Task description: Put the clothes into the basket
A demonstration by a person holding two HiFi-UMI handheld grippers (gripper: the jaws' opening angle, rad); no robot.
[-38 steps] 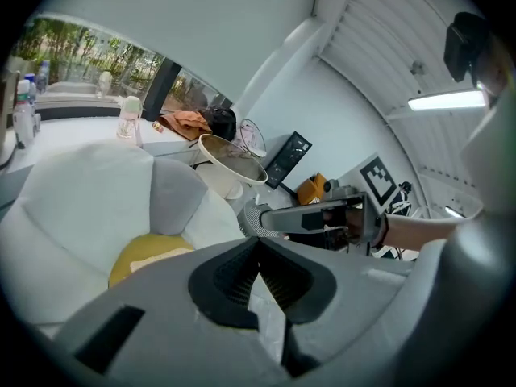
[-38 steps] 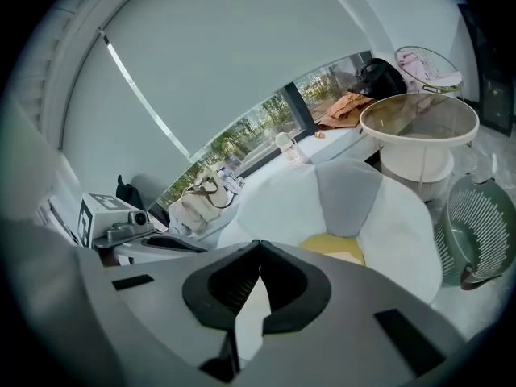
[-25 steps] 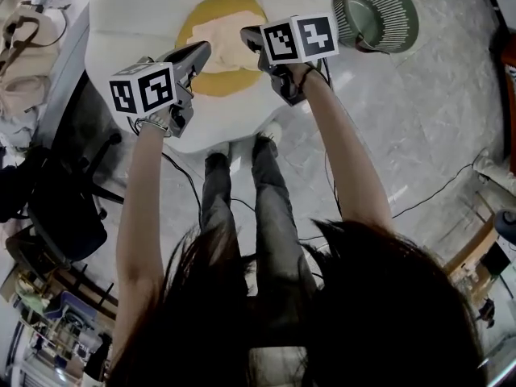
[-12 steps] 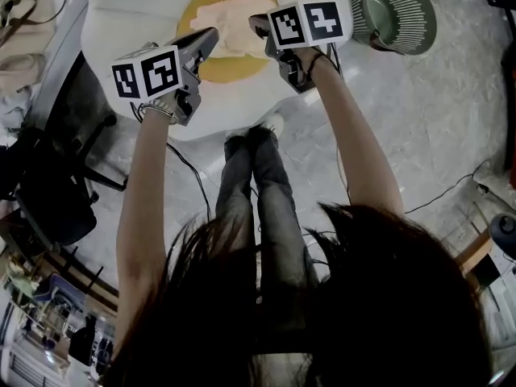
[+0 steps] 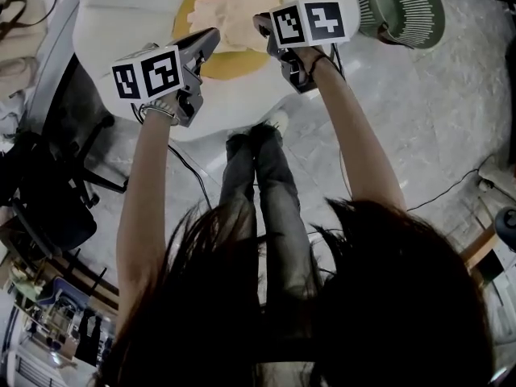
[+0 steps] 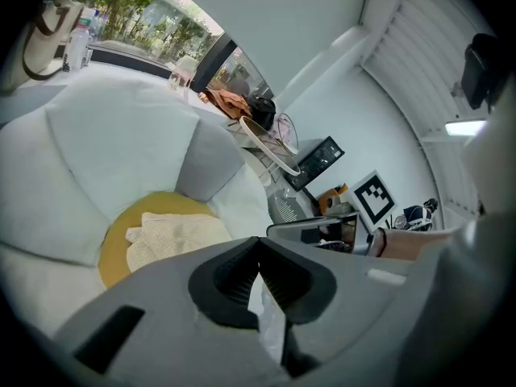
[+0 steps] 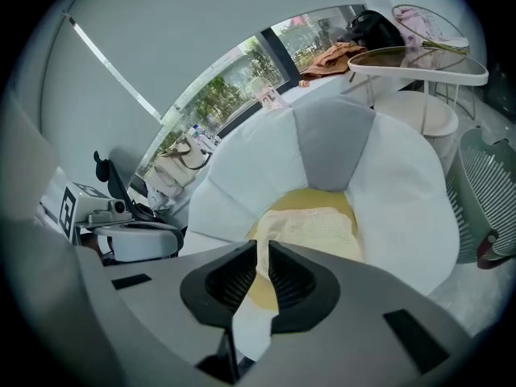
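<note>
Hovering above cream cloth [image 5: 230,10] at yellow centre of white seat [image 5: 121,14], left gripper [image 5: 214,35] clenched empty, right gripper [image 5: 260,22] clenched empty, green basket [image 5: 403,6] beyond seat's right edge.

A cloth [image 5: 230,14] lies in the middle of the seat of a cushioned chair [image 5: 121,22]. A basket [image 5: 403,6] stands on the floor [image 5: 419,119] to the chair's right, apart from it, with a side table [image 7: 419,67] behind it. The left gripper [image 5: 214,37] and the right gripper [image 5: 260,24] hang side by side over the cloth's near edge. An office chair [image 5: 56,192] stands to the left.
</note>
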